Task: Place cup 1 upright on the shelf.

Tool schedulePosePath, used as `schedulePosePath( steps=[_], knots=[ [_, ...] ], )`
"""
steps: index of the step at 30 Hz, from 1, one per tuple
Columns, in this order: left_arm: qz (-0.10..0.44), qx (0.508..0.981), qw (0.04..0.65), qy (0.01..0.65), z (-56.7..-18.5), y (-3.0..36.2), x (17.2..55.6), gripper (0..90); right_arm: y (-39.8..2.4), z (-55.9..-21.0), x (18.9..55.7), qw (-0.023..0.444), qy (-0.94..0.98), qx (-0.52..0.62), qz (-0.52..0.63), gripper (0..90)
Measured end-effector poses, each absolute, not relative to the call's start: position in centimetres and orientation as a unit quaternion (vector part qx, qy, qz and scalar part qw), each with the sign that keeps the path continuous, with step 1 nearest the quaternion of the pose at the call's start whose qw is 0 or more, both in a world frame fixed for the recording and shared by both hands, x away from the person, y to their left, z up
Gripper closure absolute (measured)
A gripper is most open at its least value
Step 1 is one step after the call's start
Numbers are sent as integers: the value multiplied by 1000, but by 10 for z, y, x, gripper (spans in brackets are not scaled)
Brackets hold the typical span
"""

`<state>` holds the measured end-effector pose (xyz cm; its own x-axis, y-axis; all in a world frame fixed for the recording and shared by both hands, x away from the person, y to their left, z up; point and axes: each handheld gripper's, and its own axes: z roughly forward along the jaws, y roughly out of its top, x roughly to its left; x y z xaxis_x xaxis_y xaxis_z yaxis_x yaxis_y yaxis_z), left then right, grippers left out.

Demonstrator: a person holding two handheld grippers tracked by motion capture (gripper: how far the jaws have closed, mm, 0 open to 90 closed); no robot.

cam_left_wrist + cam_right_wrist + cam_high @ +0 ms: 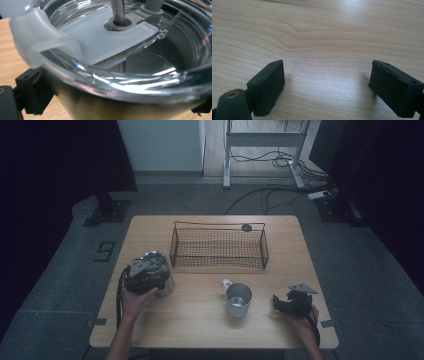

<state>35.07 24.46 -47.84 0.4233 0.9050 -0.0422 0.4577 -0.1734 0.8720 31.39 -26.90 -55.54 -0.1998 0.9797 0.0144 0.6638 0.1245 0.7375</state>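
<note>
Near the left edge of the pale wooden table (pixel 200 320), the left gripper (pixel 145 275) is straddling a shiny steel tumbler with a clear plastic lid (pixel 120 62), grip unclear; smooth metal could be slipping or tipping. Near the right edge, the right gripper (pixel 327 85) is resting with jaws apart, empty. No readable writing.

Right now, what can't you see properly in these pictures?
- High view: the left gripper covers most of the tumbler.
- Left gripper view: the bottom edge cuts off the tumbler's lower part, and its body hides whether the pads press it.
- High view: the dark thing on the basket rim is too small to name.
- High view: the mug inside is too dim to judge.
</note>
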Motion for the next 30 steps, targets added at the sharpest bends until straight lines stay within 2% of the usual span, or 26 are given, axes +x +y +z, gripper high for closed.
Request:
schedulePosePath(
  steps=[30],
  knots=[
    [262, 713, 459, 461, -464, 248, 340, 42, -269, -555, 314, 250, 707, 581, 316, 125]
  ],
)
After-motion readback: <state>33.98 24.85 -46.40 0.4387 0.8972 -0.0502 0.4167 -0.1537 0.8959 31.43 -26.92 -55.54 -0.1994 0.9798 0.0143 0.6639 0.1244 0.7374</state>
